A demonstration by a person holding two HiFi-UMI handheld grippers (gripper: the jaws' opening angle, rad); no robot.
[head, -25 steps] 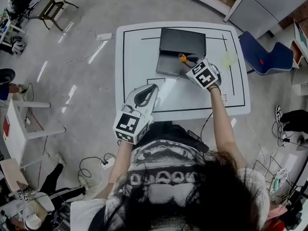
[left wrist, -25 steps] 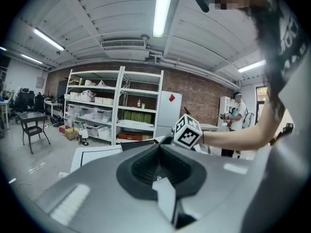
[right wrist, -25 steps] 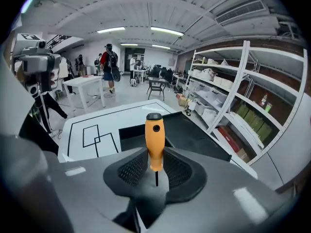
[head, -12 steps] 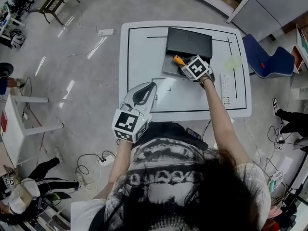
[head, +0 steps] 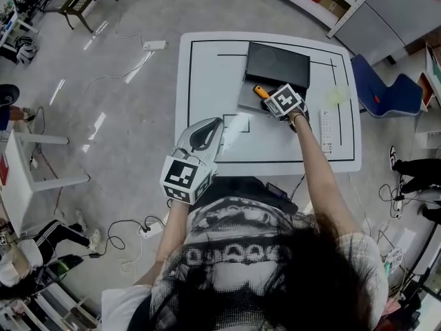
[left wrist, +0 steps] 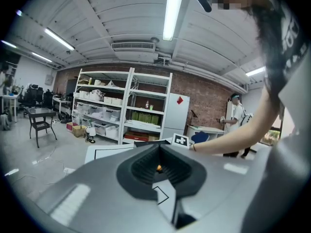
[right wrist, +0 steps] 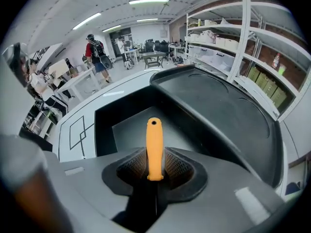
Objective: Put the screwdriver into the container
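Observation:
A dark container lies open on the white table, its lid folded back beyond it. My right gripper hovers at the container's near right corner. An orange-handled screwdriver lies between its jaws, handle pointing out over the tray. In the right gripper view the handle sits between the pads, above the tray floor; the jaws are opening but still touch it. My left gripper hangs open and empty at the table's front edge; its own view shows the jaws apart.
A white remote and a pale green item lie right of the container. A blue chair stands off the table's right side. A power strip and cables lie on the floor to the left.
My right gripper has moved a little with the screwdriver and now holds it over the container's near edge. The left gripper has stayed where it was.

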